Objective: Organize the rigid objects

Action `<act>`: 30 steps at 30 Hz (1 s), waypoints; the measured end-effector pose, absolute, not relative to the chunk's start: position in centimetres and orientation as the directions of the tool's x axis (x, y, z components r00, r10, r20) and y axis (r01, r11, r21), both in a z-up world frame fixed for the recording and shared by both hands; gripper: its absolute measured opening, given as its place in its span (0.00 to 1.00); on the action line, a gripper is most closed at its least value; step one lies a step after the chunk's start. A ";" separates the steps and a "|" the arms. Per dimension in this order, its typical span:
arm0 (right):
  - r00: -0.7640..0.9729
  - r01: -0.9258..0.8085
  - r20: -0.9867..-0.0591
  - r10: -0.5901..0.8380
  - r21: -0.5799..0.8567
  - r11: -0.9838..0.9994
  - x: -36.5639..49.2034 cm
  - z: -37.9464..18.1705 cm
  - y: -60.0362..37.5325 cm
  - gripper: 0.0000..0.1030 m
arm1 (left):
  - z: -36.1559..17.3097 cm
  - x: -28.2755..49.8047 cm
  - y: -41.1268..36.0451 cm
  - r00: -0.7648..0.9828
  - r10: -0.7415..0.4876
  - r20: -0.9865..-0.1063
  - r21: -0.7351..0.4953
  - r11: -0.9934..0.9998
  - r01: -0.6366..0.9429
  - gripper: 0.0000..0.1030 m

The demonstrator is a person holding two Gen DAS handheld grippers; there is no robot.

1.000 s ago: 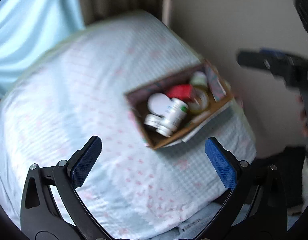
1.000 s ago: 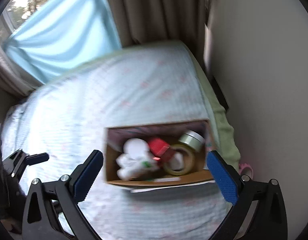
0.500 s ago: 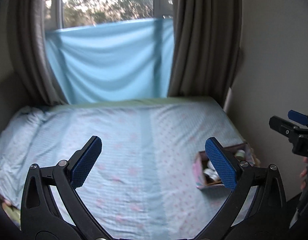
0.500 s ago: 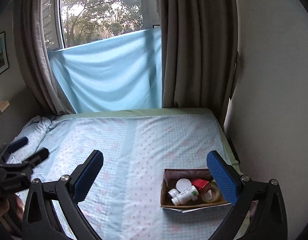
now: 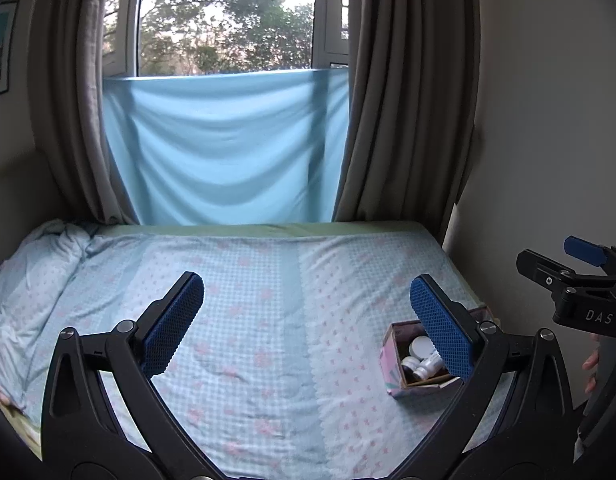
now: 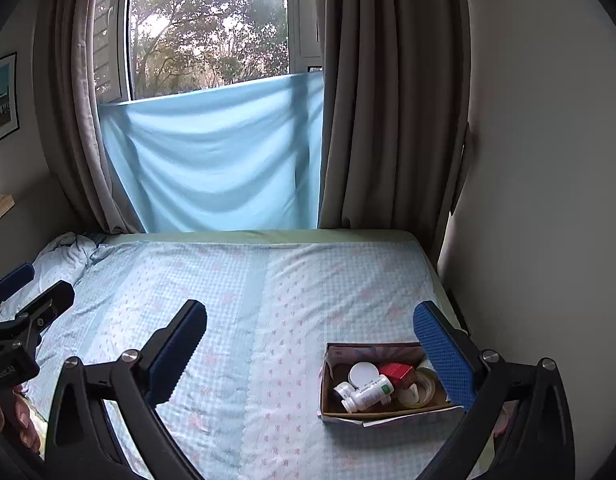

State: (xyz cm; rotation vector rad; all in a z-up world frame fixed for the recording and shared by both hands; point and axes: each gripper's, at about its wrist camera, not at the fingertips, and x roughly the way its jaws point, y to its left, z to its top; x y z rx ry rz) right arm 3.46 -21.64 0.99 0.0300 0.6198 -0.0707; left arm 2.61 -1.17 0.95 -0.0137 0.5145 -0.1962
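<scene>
A small cardboard box [image 6: 331, 364] sits on the bed near its right front corner; it also shows in the left wrist view [image 5: 391, 364]. Inside lie a white bottle [image 6: 367, 394], a white round lid [image 6: 363, 372], a red box [image 6: 397, 374] and a tape roll [image 6: 419, 390]. My left gripper [image 5: 308, 320] is open and empty, held back from the bed. My right gripper [image 6: 309, 344] is open and empty, above the bed's front edge, with the box beside its right finger [image 6: 443, 356].
The bed [image 6: 248, 300] has a light blue checked sheet with pink marks and a crumpled pillow [image 6: 68, 252] at the far left. A wall [image 6: 547, 200] runs along the right. Grey curtains [image 6: 387, 100] and a blue cloth [image 6: 212, 160] hang behind.
Both grippers pulled back and tilted up from looking down at the box to a wide view of the bed and window. Both stayed open and empty.
</scene>
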 end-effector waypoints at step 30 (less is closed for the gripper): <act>0.819 0.080 -0.569 -0.067 -0.002 0.997 3.9 1.3 -21.6 1.00 | 1.2 2.9 -1.3 0.863 -0.172 -0.475 -0.052 0.984 0.168 1.00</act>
